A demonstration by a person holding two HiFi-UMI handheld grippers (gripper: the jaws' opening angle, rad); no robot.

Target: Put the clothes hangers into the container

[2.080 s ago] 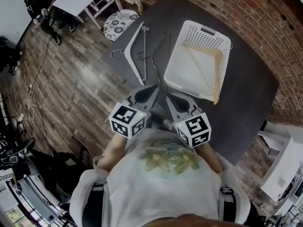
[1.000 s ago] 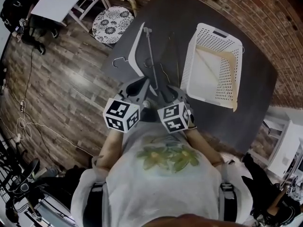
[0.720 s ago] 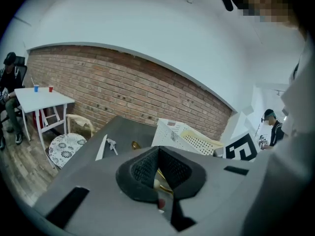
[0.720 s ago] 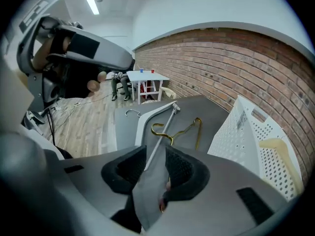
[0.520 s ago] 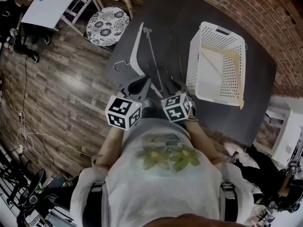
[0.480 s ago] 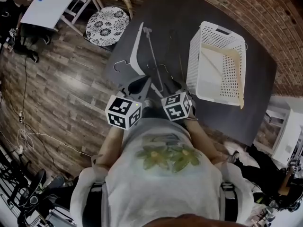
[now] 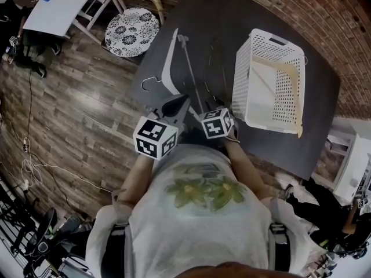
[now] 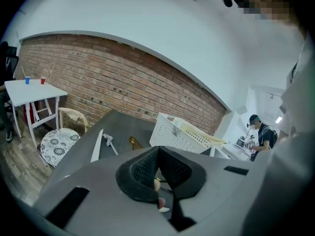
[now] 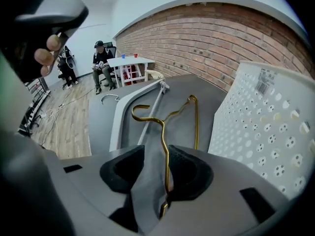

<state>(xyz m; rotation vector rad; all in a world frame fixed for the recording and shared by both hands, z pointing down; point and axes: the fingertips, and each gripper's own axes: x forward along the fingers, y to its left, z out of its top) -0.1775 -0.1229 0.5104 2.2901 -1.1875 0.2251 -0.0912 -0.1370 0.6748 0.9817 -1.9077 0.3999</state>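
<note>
On the dark table [image 7: 232, 16] lie a white hanger [image 7: 167, 68], a grey bar hanger [image 7: 189, 68] and a thin gold wire hanger [image 9: 164, 142]. The white perforated basket [image 7: 246, 68] stands to their right, with a wooden hanger [image 7: 293, 80] inside. My right gripper [image 9: 156, 150] is opening. The gold hanger's wire runs between its jaws and leans on the right pad, and the left pad stands apart from it. My left gripper [image 8: 158, 149] hovers at the table's near edge, shut on nothing, left of the right gripper [image 7: 215, 110].
A round patterned chair seat [image 7: 132, 25] and a small white table [image 7: 64, 2] stand on the wooden floor left of the dark table. A brick wall runs behind it. People sit or stand far off in the room. The basket wall [image 9: 266, 127] rises close on my right.
Both grippers have shifted from the basket's near corner toward the hangers. The right gripper has moved forward over the gold hanger, and the left has hardly moved in the last half second.
</note>
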